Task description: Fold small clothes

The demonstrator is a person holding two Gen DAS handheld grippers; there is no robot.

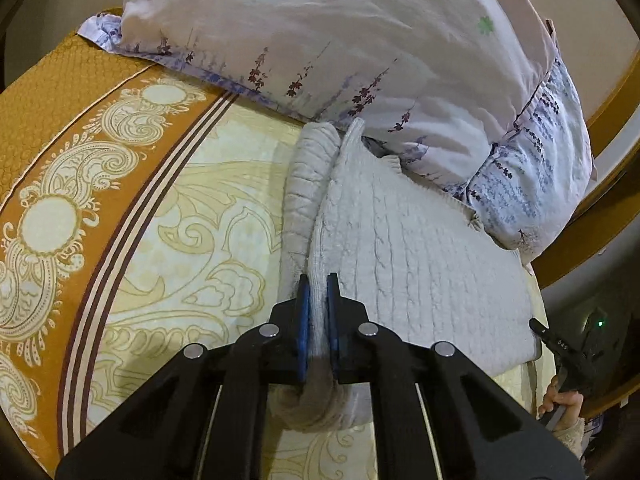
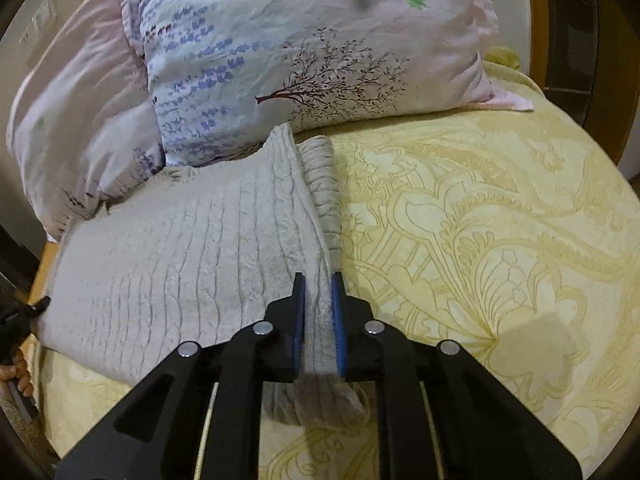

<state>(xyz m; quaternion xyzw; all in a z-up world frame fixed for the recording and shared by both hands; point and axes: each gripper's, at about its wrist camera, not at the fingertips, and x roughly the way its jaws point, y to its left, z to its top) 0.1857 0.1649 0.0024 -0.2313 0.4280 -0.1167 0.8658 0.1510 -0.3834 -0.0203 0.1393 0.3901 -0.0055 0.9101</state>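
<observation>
A: Where is the sweater (image 1: 420, 256)?
B: Flat on the bed (image 1: 168, 216), its far end against the pillows (image 1: 320, 40).
A: And the claws?
B: The left claw (image 1: 316, 308) and right claw (image 2: 318, 308) each pinch a raised fold of its knit.

place: home bedroom
bed (image 2: 500, 208): yellow paisley bedspread, orange border
pillows (image 2: 304, 52): floral print, stacked at head end
frame (image 1: 616, 92): wooden bed edge

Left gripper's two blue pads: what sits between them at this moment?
A bunched edge of the grey knit sweater fills the gap in the left gripper, seen in the left wrist view. The right gripper pinches the same sweater in its own view.
</observation>
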